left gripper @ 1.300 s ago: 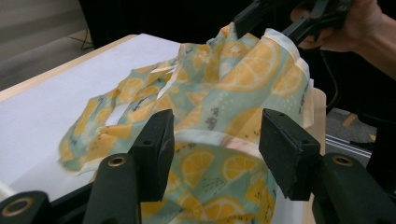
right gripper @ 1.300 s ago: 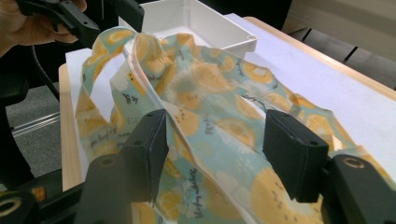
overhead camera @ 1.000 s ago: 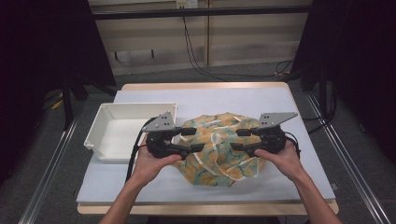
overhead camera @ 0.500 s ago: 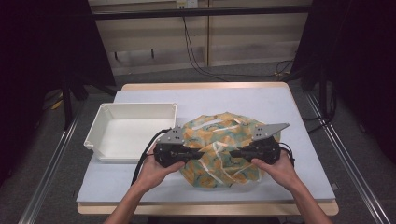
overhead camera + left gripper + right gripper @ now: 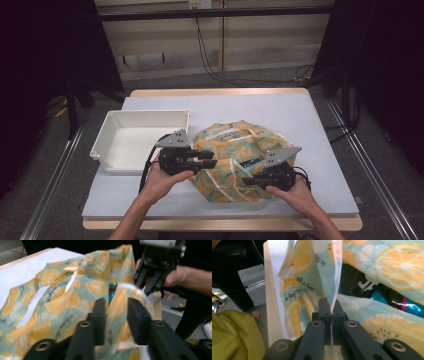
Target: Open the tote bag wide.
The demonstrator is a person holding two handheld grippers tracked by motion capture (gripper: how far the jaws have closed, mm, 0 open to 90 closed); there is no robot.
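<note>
Right gripper [image 5: 331,311] clenched on thin rim of lemon-print bag [image 5: 235,160], near right of table [image 5: 310,125]. Left gripper [image 5: 115,315]: jaws just reopening, fabric loose between pads. Risk: one-sided hold, film slipping or tearing, dark packet [image 5: 372,296] spilling out.

Your right hand-held gripper [image 5: 253,180] has dropped toward the near edge of the bench [image 5: 320,130] since a second ago, and its jaws have clamped on a fold of the lemon-print bag [image 5: 235,145]; your left hand-held gripper [image 5: 212,159] shut, then its jaws have just been opening, bag film between them; the bag now sags lower, its mouth gaping.
</note>
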